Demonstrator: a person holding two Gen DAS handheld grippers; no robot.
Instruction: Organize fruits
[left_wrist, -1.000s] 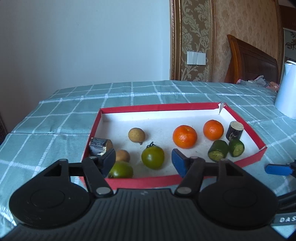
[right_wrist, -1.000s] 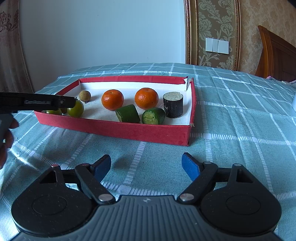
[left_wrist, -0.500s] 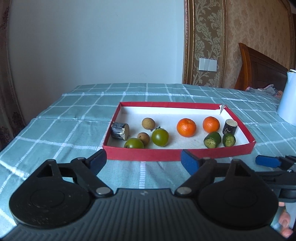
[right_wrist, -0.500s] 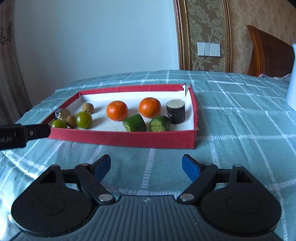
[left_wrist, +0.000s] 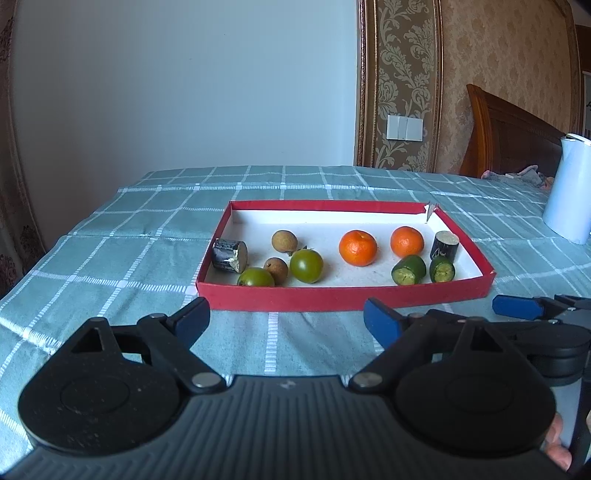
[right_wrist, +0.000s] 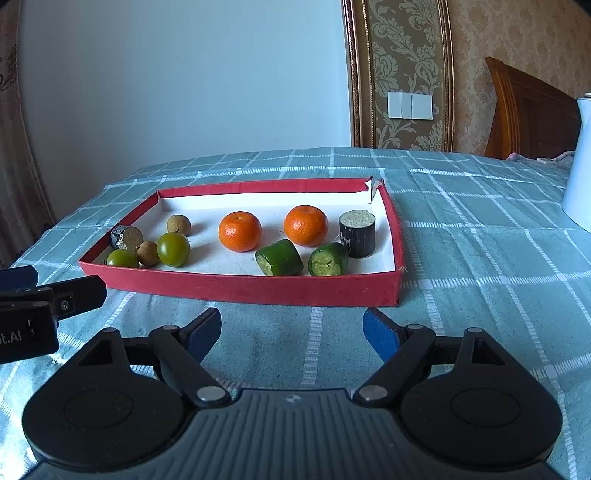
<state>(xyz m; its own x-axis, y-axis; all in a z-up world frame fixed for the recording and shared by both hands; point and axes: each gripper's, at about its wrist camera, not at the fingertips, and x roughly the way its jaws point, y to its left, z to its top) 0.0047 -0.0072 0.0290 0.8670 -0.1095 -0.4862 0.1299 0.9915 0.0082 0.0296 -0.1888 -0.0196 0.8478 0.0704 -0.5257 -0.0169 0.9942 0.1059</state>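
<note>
A red tray (left_wrist: 343, 295) with a white floor lies on the checked green cloth. It holds two oranges (left_wrist: 357, 247), two green tomatoes (left_wrist: 306, 265), two brown longans (left_wrist: 284, 241), two cut cucumber pieces (left_wrist: 408, 269) and two dark cane stubs (left_wrist: 229, 255). My left gripper (left_wrist: 286, 308) hangs in front of the tray's near wall with its jaws opening and nothing between them. My right gripper (right_wrist: 291, 317) stands open and empty before the tray's near right part (right_wrist: 258, 288). Each gripper shows at the edge of the other's view.
A white jug (left_wrist: 569, 188) stands on the cloth to the right of the tray. Behind it is a wooden headboard (left_wrist: 513, 136) with some cloth. The table's left edge drops off near the curtain. A hand shows at the lower right corner of the left wrist view.
My left gripper has drawn back out of the tray's near left corner, away from the dark stub, and its jaws have spread. The right gripper's view has shifted slightly.
</note>
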